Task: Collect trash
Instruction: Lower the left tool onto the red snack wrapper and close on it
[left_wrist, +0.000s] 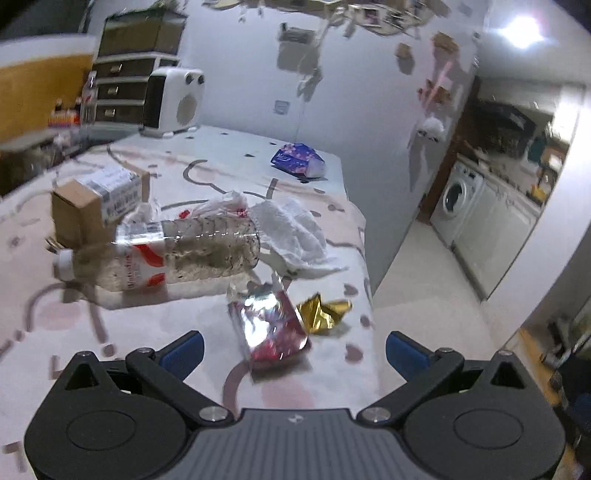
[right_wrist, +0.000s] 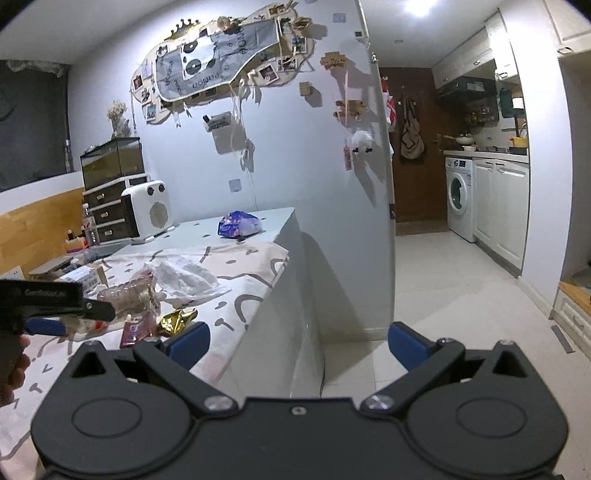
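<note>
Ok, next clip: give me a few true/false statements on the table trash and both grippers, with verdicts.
1. The plastic bottle lies on its side. True.
2. The left gripper grips the red wrapper. False: its fingers are spread, nothing between them is gripped.
3. The gold foil sits beside the red wrapper. True.
4. The right gripper holds the crumpled tissue. False: it is open and empty.
5. The purple packet lies inside the cardboard box. False: it lies apart, farther back.
</note>
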